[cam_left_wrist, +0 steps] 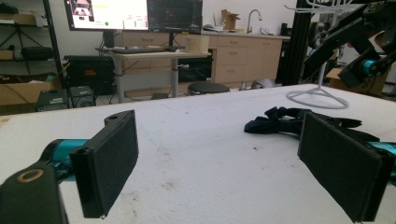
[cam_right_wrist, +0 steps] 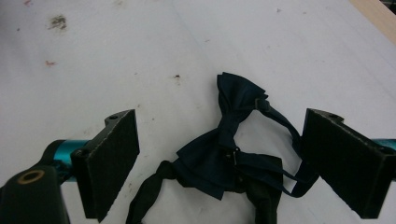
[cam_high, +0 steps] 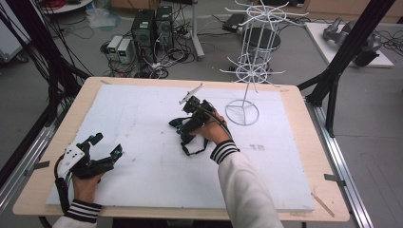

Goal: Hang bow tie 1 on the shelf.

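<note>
The right gripper (cam_right_wrist: pixel 219 163) hangs over a dark bow tie (cam_right_wrist: pixel 224 158) on the desk (cam_high: pixel 142 118), jaws wide apart and holding nothing. The left gripper (cam_left_wrist: pixel 233 168) sits near the desk's left edge, jaws also wide and empty.

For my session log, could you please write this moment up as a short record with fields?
work surface: white board on a wooden table
item in hand: dark bow tie with strap, lying flat on the board
right gripper: open, jaws either side of the bow tie, not closed on it
left gripper: open, near the board's left front, apart from the bow tie
other item: white wire display rack, upright at the far right of the board
</note>
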`<action>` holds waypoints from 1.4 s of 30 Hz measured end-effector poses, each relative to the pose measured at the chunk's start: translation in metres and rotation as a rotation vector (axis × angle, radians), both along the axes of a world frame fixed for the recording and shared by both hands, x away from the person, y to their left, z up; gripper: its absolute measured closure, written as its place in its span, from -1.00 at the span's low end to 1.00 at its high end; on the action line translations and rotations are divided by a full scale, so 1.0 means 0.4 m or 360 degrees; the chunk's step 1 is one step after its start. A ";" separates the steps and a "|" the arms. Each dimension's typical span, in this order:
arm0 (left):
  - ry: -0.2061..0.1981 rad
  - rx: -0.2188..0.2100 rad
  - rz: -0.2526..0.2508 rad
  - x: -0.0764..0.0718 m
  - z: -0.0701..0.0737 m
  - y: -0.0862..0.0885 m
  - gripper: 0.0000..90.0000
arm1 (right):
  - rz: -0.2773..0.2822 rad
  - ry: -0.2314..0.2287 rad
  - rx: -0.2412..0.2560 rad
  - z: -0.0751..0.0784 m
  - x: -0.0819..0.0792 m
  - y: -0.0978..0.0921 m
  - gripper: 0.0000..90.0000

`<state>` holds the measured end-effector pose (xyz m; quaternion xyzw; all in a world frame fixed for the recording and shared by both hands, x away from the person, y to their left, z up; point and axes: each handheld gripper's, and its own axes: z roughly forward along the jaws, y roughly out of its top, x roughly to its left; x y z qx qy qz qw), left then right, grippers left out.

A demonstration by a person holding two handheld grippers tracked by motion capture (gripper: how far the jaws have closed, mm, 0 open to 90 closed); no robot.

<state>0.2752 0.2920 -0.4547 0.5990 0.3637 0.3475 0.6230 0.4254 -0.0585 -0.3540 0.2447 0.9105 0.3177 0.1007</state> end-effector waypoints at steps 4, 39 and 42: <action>0.0003 0.0002 0.0001 0.000 0.000 0.001 -0.72 | 0.0010 0.0033 -0.0060 -0.013 0.015 0.016 -0.75; 0.0005 -0.0002 0.0001 0.000 0.000 0.000 -0.72 | -0.0015 0.0170 -0.0288 -0.065 0.068 0.061 -0.44; 0.0006 -0.0002 0.0001 0.000 0.000 0.001 -0.72 | -0.0037 0.0178 -0.0291 -0.068 0.071 0.062 -0.32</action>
